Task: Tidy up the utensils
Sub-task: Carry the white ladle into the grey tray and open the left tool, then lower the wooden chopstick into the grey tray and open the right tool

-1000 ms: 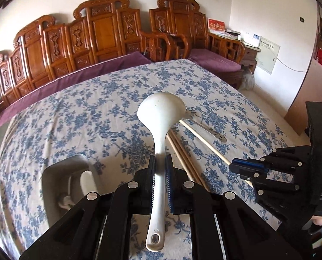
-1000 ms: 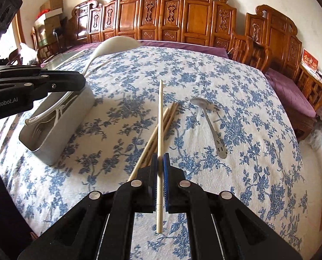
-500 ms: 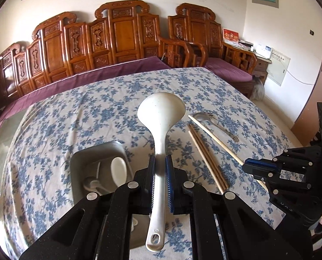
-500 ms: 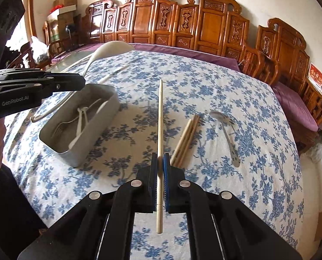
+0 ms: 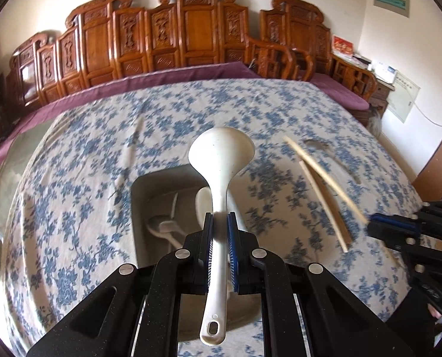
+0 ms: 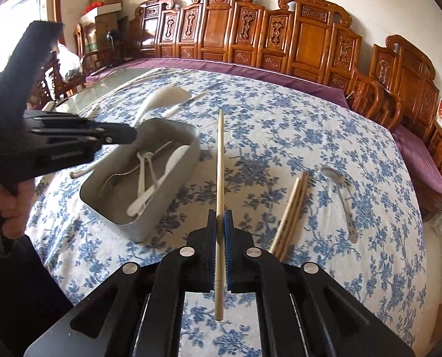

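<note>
My left gripper (image 5: 220, 218) is shut on the handle of a white ladle (image 5: 222, 154), held above the grey metal tray (image 5: 149, 184). The tray (image 6: 179, 128) holds white plastic spoons (image 6: 158, 178) and a metal fork. My right gripper (image 6: 220, 217) is shut on a single wooden chopstick (image 6: 220, 154), held above the cloth just right of the tray. The left gripper (image 6: 122, 138) with the ladle bowl (image 6: 167, 95) shows in the right wrist view; the right gripper (image 5: 372, 226) shows in the left wrist view.
Loose chopsticks (image 6: 292, 208) and a metal spoon (image 6: 342, 196) lie on the blue floral tablecloth (image 6: 280, 119) right of the tray. Carved wooden chairs (image 5: 191, 35) line the far side of the table. A hand (image 6: 9, 196) grips the left tool.
Both grippers have swung left, bringing the ladle over the tray and the chopstick close to the tray's right side. Both grips are unchanged.
</note>
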